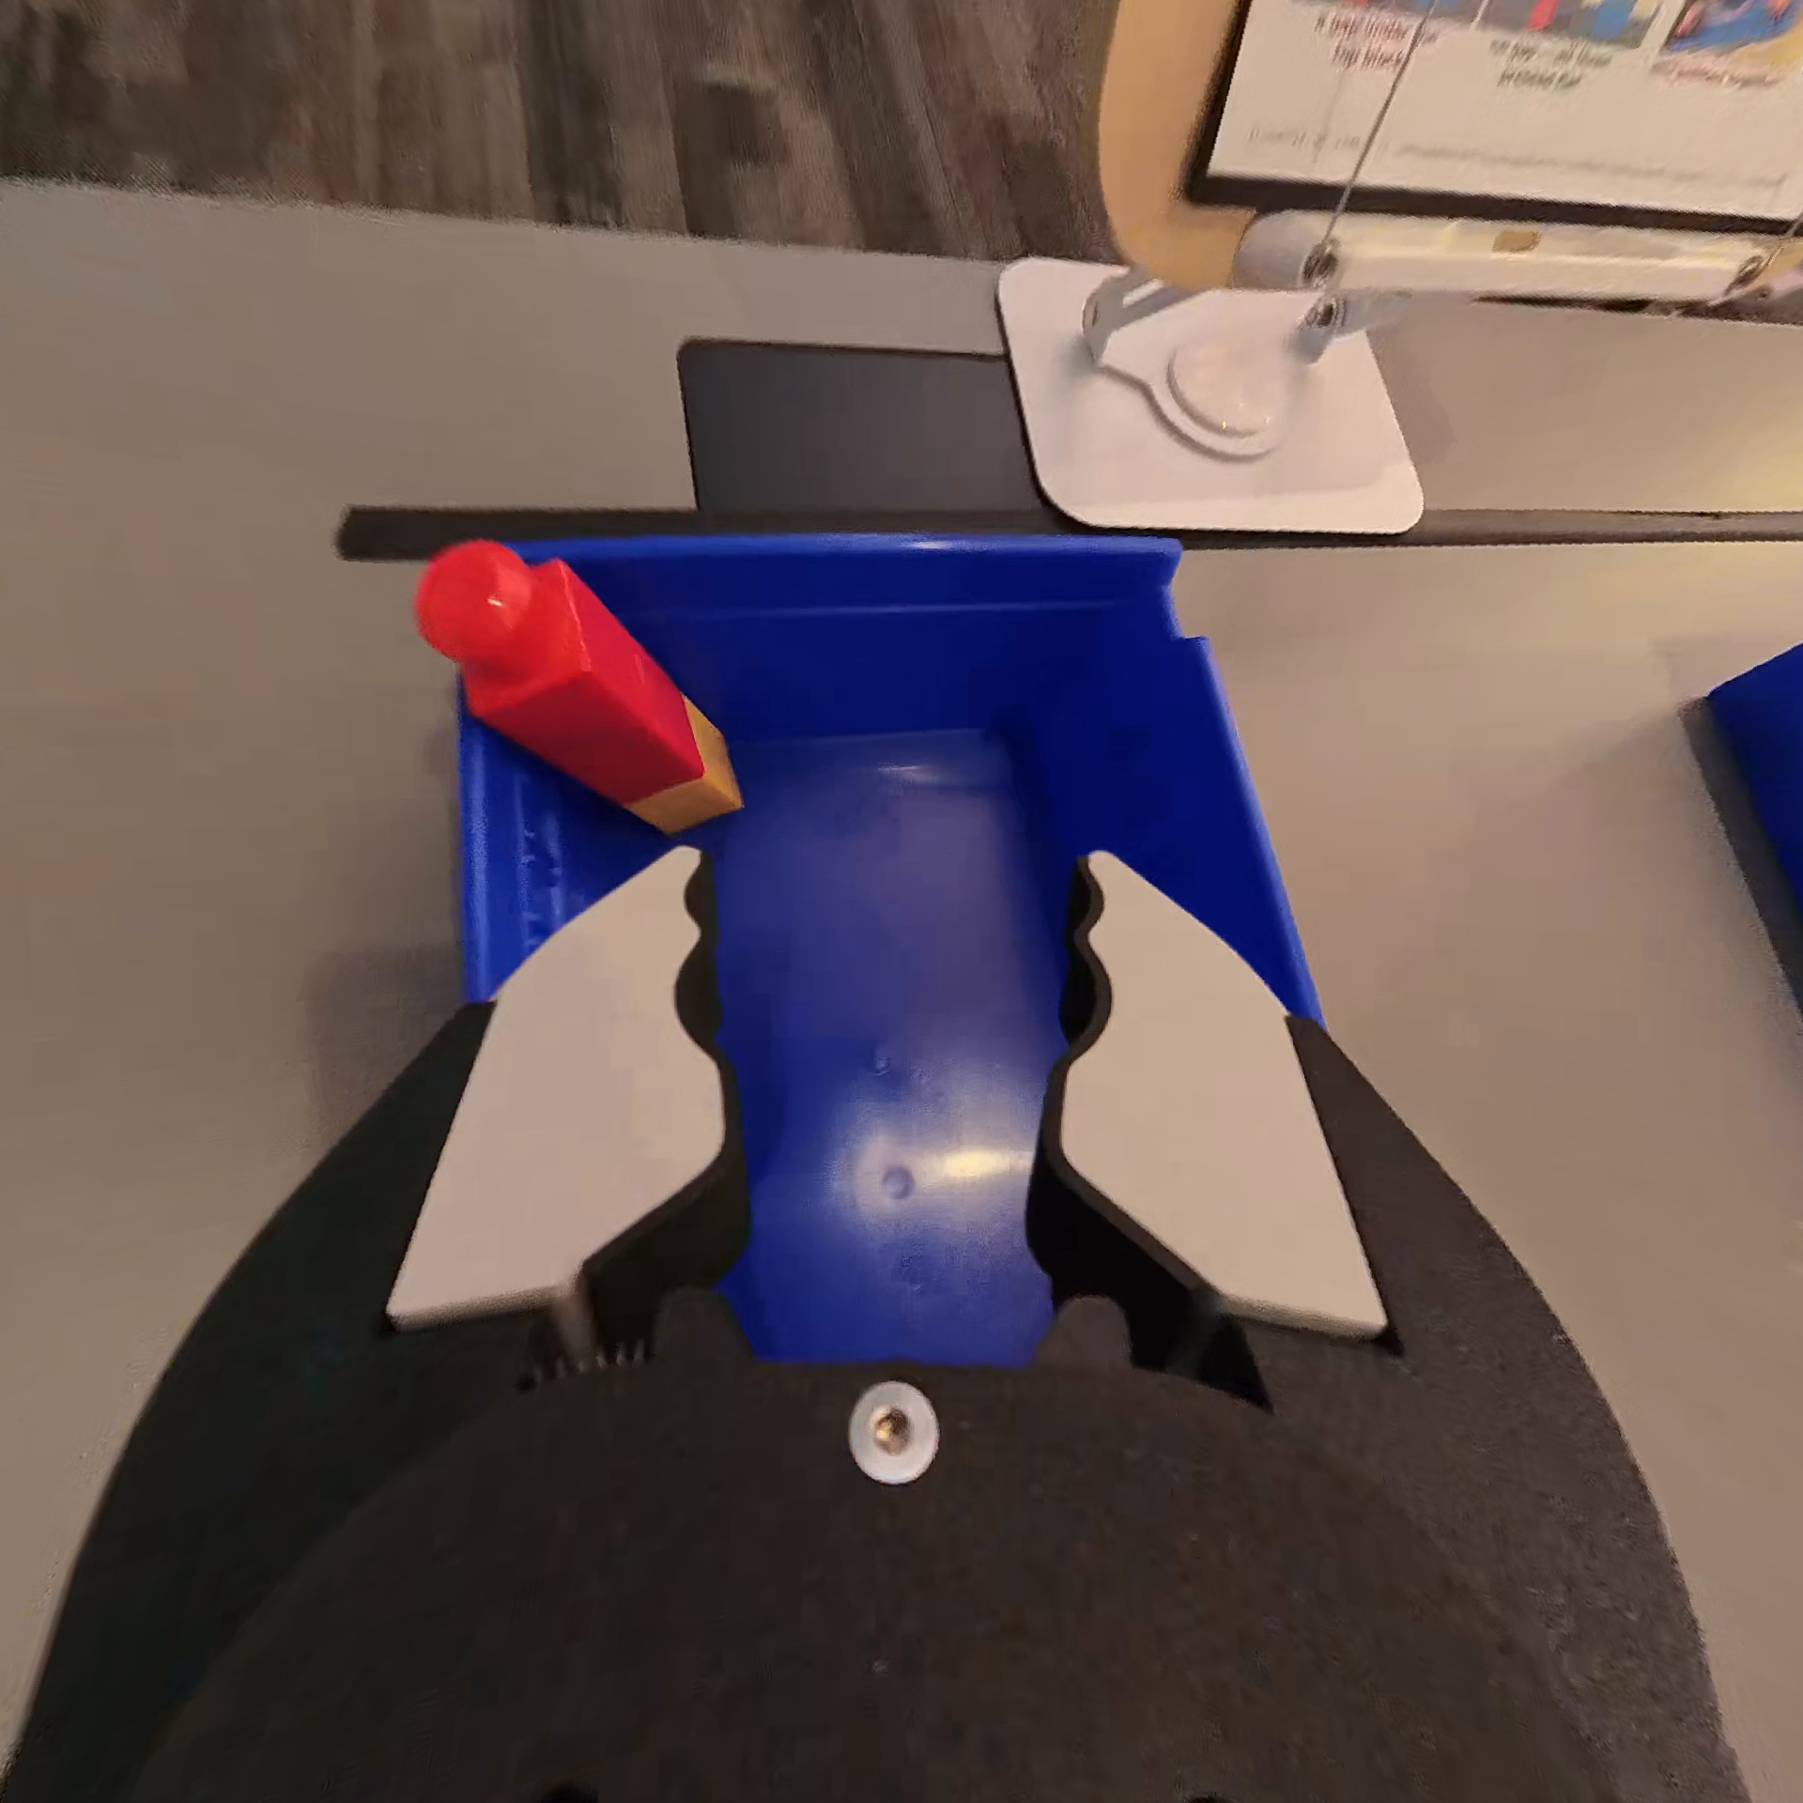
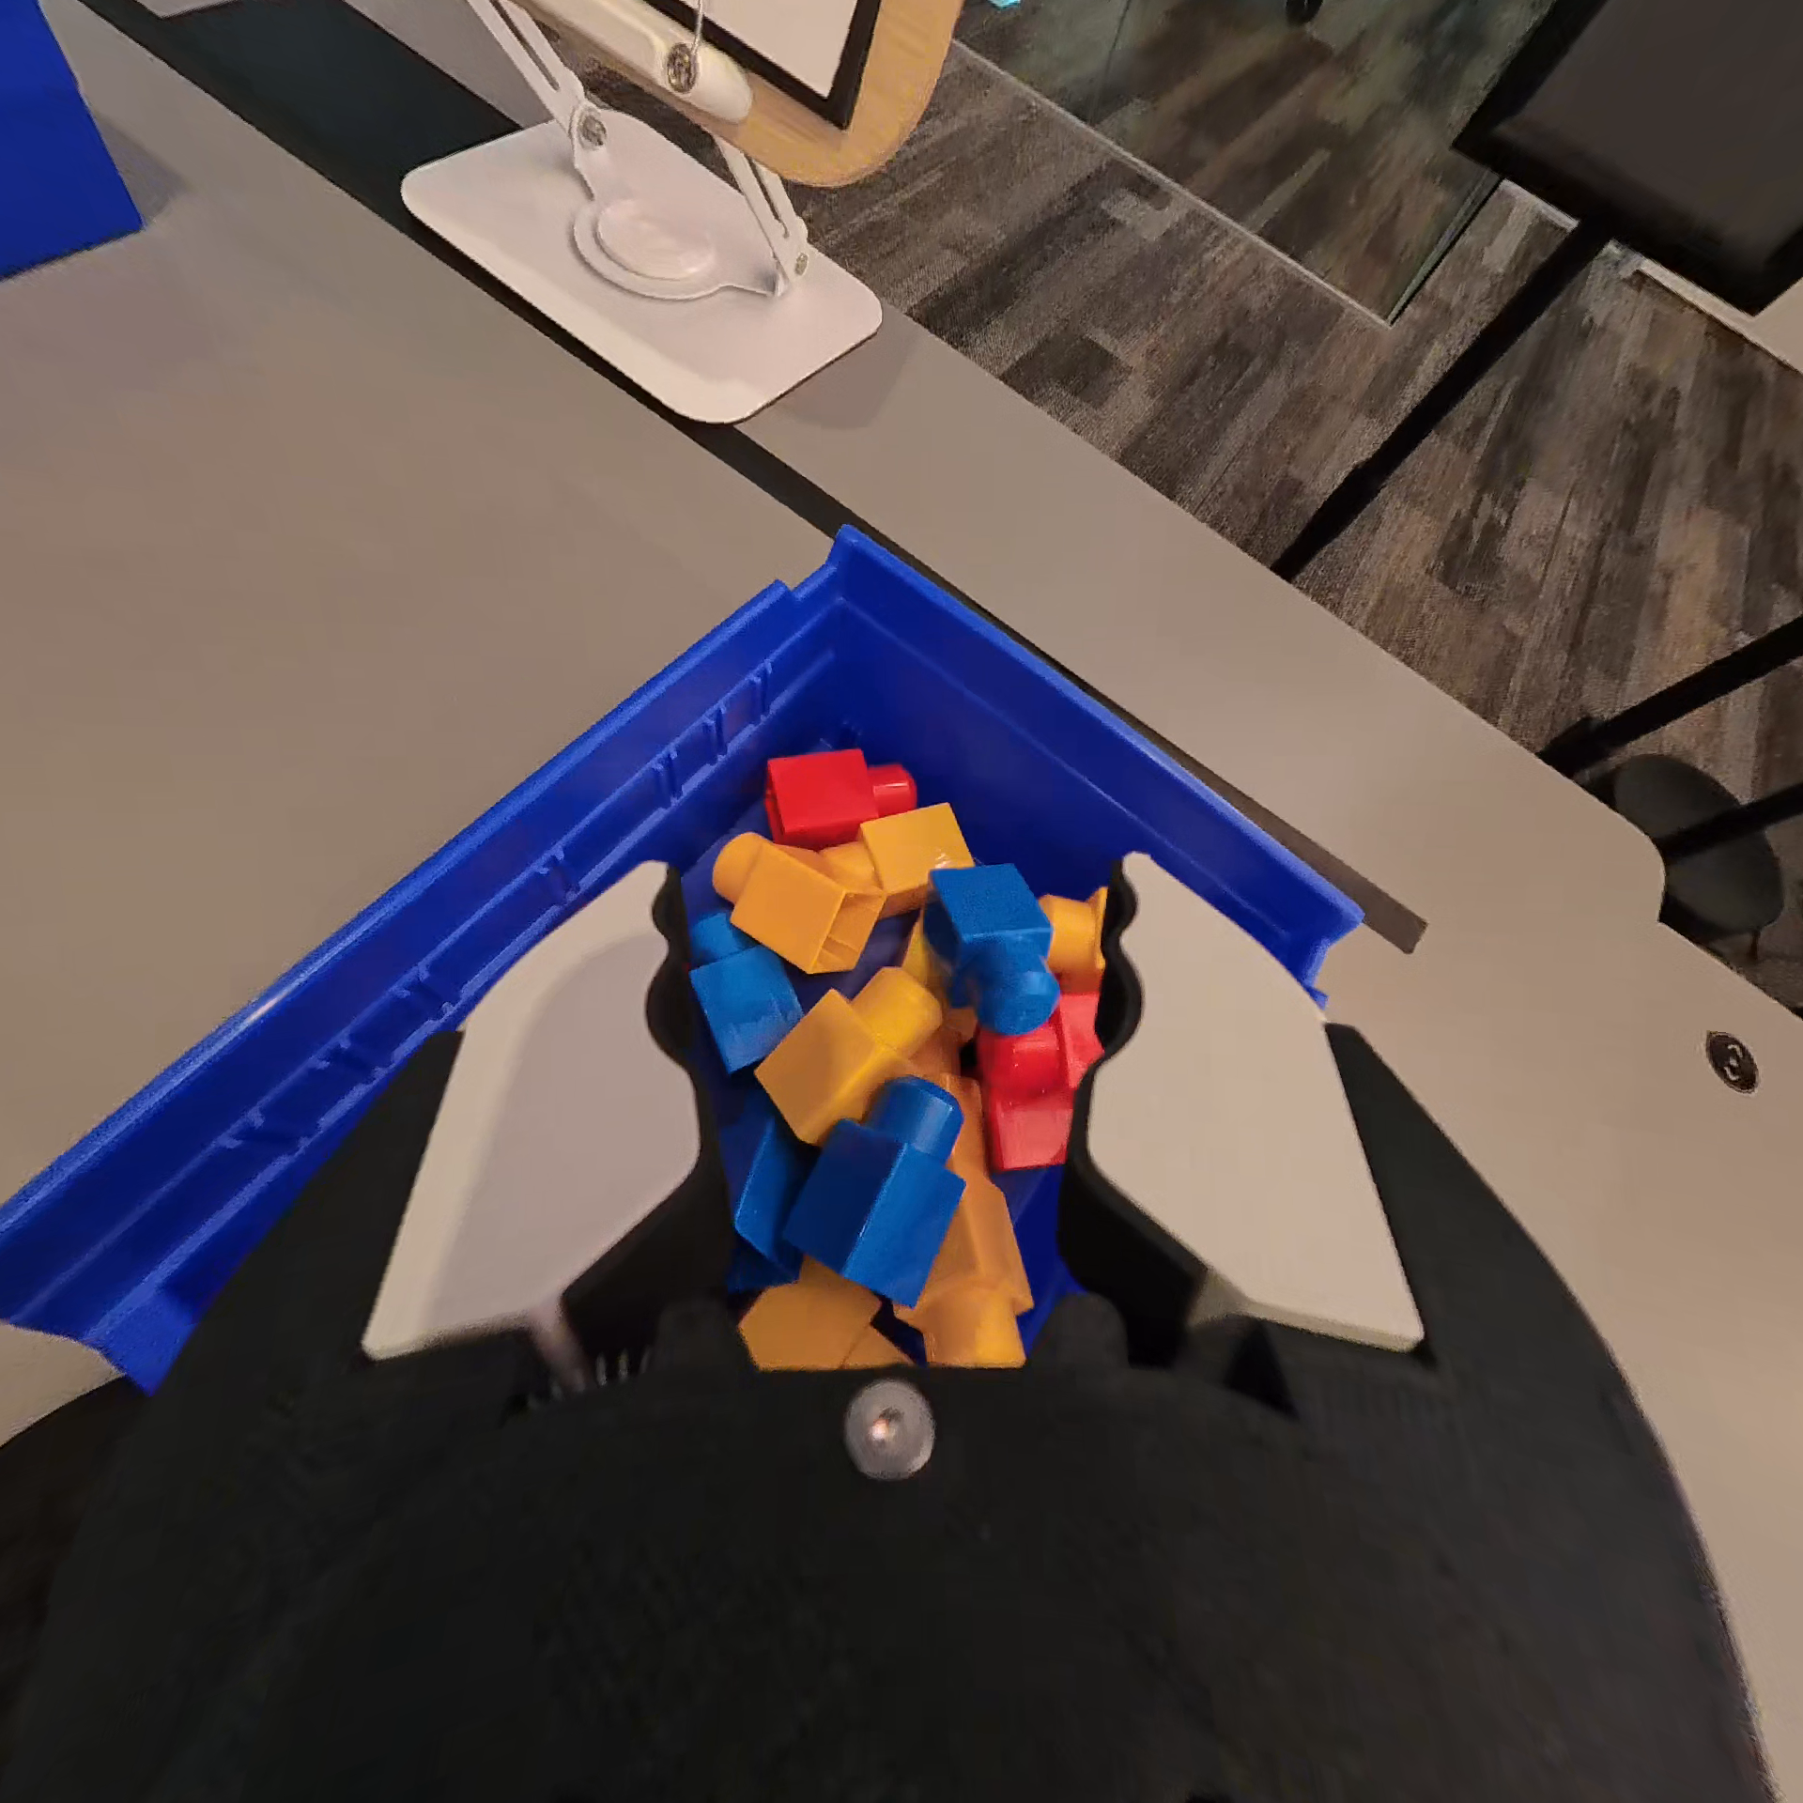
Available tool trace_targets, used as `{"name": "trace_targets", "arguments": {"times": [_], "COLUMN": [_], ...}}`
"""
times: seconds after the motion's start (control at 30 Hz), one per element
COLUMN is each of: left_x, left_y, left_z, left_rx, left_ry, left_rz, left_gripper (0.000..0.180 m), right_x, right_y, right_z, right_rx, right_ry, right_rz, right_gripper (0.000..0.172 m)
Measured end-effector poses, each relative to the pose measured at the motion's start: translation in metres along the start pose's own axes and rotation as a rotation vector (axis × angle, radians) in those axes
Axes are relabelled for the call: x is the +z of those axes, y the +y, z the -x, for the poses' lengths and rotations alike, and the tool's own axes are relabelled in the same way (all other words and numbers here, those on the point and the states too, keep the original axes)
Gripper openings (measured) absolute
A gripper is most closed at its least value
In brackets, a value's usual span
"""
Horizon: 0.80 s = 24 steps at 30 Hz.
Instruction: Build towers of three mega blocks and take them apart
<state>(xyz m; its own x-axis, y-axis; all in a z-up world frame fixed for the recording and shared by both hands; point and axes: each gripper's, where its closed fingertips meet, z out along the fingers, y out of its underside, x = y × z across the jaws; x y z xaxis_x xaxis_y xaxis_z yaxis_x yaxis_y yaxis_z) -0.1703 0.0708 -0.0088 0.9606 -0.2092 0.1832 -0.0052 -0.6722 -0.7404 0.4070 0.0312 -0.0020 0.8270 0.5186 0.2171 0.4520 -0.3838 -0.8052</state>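
In the left wrist view a blue bin (image 1: 878,624) stands on the grey table. A stack with red blocks on top and a yellow block at its foot (image 1: 576,683) leans tilted in the bin's far left corner. My left gripper (image 1: 890,863) hangs open over the bin's bare floor, apart from the stack, with nothing between its fingers. In the right wrist view a second blue bin (image 2: 585,829) holds several loose blocks, among them a red one (image 2: 820,795), a yellow one (image 2: 859,1054) and a blue one (image 2: 878,1210). My right gripper (image 2: 898,868) is open above the pile, gripping nothing.
A white stand base (image 1: 1210,410) carrying a framed sheet sits behind the left bin, beside a dark flat panel (image 1: 849,420) and a black strip (image 1: 683,522). The stand also shows in the right wrist view (image 2: 663,263). The table's far edge (image 2: 1220,781) runs just behind the right bin.
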Motion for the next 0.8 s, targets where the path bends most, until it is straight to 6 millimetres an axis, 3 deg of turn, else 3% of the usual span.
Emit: {"name": "trace_targets", "arguments": {"times": [0.2,0.37,0.57,0.8], "left_x": [0.063,0.097,0.113,0.123], "left_y": [0.027,0.048,0.05,0.044], "left_z": [0.016,0.039,0.061,0.064], "left_rx": [-0.046,-0.062,-0.108,-0.142], "left_ry": [-0.082,-0.191,-0.28,-0.261], "left_rz": [0.089,0.122,0.052,-0.028], "left_gripper": [0.069,0.072,0.075,0.076], "right_x": [0.015,0.017,0.019,0.019], "right_y": [0.016,0.01,0.003,0.002], "right_z": [0.004,0.01,0.018,0.021], "right_rx": [-0.034,-0.048,-0.073,-0.082], "right_ry": [-0.011,-0.031,-0.052,-0.07], "right_rz": [0.087,0.069,0.052,0.04], "right_gripper": [0.083,0.083,0.081,0.081]}}
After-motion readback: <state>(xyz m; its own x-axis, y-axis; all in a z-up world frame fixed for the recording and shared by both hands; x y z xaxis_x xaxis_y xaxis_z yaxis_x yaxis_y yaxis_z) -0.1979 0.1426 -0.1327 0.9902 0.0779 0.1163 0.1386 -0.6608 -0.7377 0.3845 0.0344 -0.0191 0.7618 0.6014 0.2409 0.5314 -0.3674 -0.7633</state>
